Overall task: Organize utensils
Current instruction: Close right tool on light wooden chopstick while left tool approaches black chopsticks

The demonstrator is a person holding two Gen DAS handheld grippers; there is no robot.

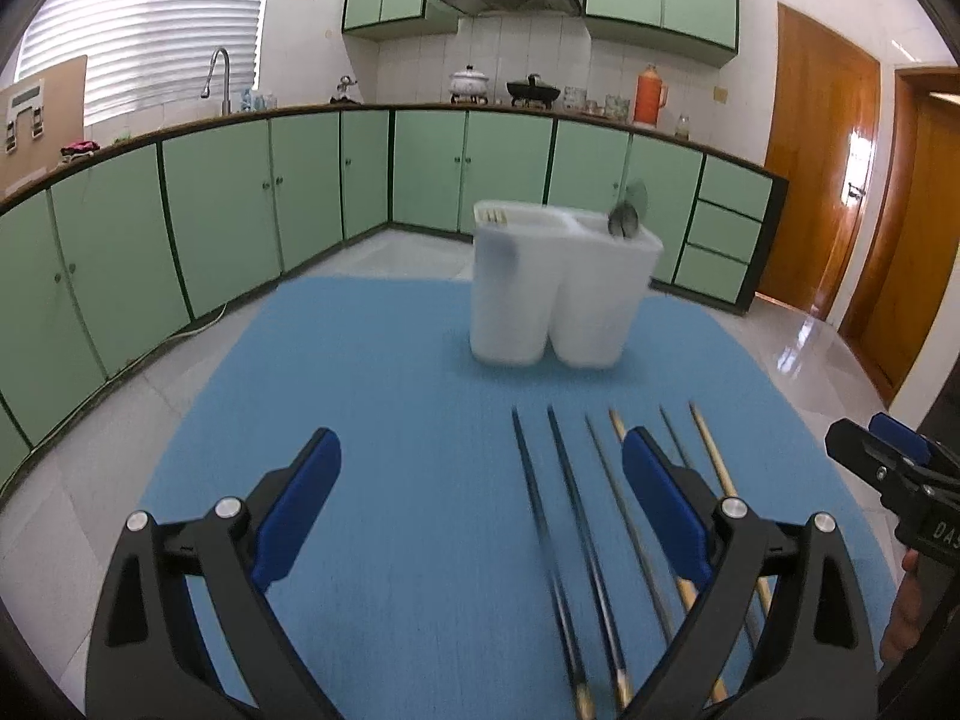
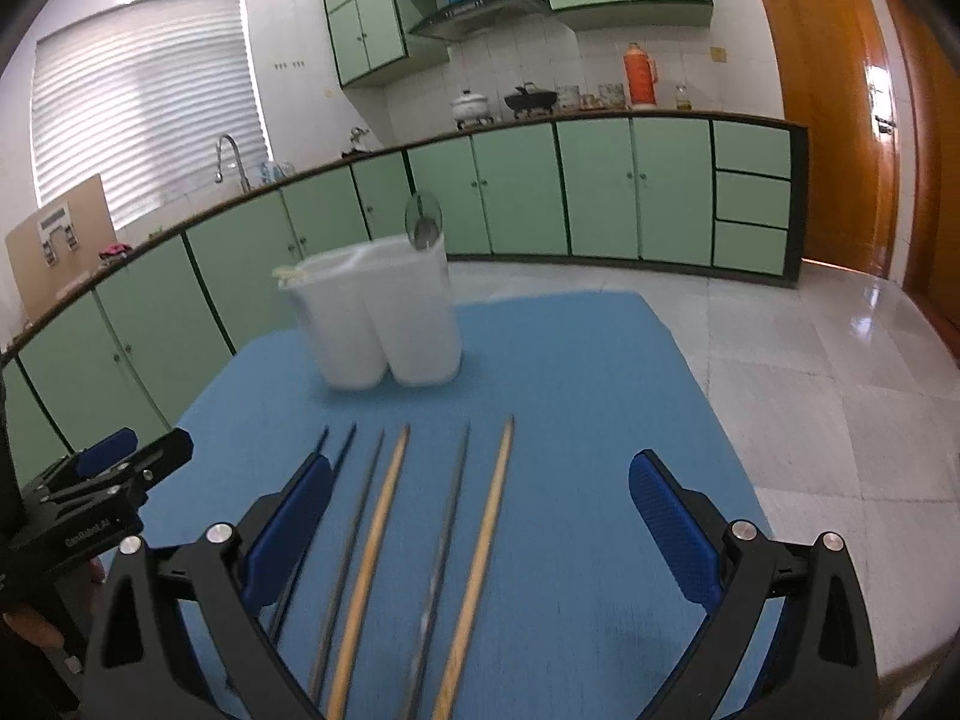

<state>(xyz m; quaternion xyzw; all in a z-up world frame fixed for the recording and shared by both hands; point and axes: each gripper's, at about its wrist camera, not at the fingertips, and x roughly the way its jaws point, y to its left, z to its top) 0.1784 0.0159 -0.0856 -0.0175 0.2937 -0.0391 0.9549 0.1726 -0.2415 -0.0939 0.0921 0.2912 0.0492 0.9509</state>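
Chopsticks (image 2: 384, 540): I count six, side by side on blue mat (image 2: 570, 396), near side of white two-compartment holder (image 2: 384, 324). One spoon (image 2: 424, 222) in holder. My left gripper (image 1: 480, 516) and right gripper (image 2: 480, 534) gape wide, gripping nothing.

Blue pads (image 1: 300, 504) on black left gripper (image 1: 480, 504). Between its fingers: two black chopsticks (image 1: 558, 534). Beyond the fingertips: white two-compartment holder (image 1: 558, 294), plain blue mat (image 1: 372, 360). Tan wooden chopsticks (image 2: 480, 546) between right gripper (image 2: 480, 516) fingers.

Blue-covered table (image 2: 570, 372), white two-compartment holder (image 2: 384, 324) standing on it, six chopsticks (image 2: 384, 516) lying side by side
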